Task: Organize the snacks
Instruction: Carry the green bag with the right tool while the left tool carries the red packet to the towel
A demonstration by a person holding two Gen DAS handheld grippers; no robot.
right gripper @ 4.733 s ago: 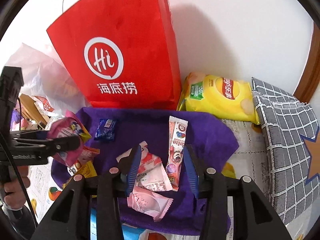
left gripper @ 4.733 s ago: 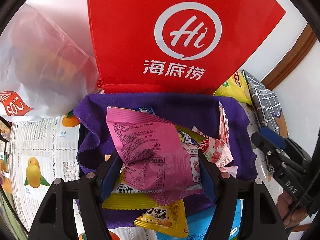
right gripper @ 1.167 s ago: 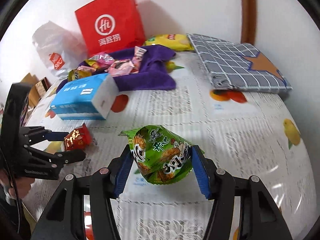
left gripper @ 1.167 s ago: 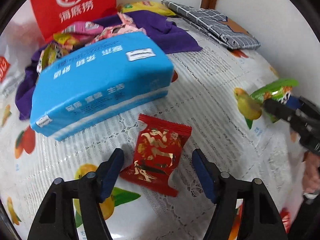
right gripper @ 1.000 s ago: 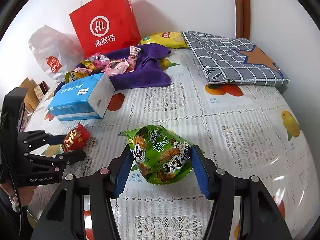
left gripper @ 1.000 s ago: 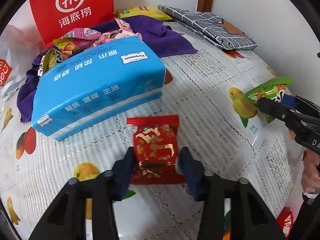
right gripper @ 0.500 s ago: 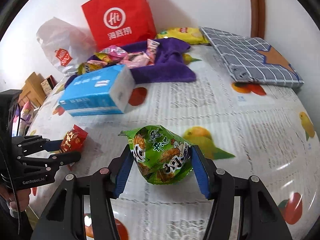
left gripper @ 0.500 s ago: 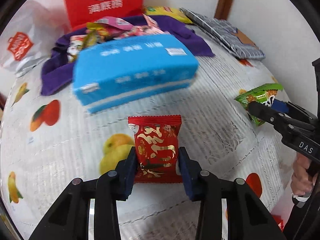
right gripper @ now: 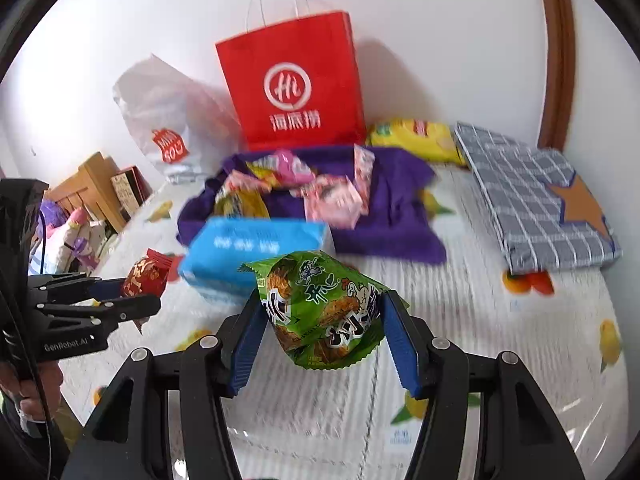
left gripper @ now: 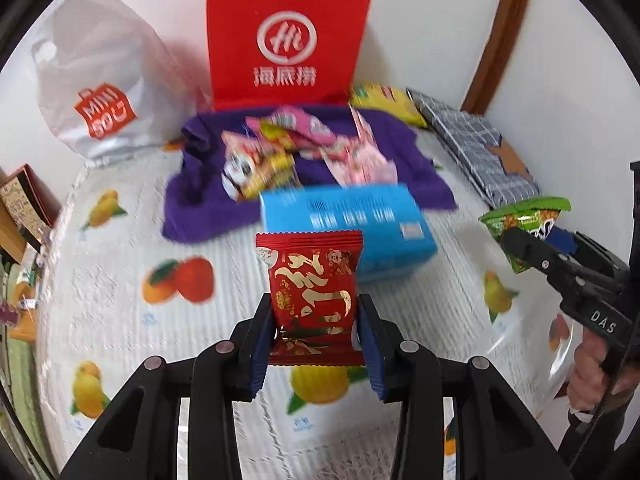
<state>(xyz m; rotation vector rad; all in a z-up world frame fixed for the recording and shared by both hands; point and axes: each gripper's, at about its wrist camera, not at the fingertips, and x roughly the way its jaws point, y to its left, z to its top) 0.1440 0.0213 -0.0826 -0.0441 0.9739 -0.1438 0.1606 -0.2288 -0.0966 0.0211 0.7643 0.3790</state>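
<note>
My left hand-held gripper [left gripper: 316,334] pinches red packet [left gripper: 314,288], right [right gripper: 322,330] clamps green bag [right gripper: 320,308] — carry both level to purple cloth [right gripper: 396,220], grip steady.

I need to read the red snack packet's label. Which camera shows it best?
The left wrist view: the red snack packet faces the lens, centred between the left gripper fingers. The right wrist view shows it only small, sideways and partly hidden at the left edge.
</note>
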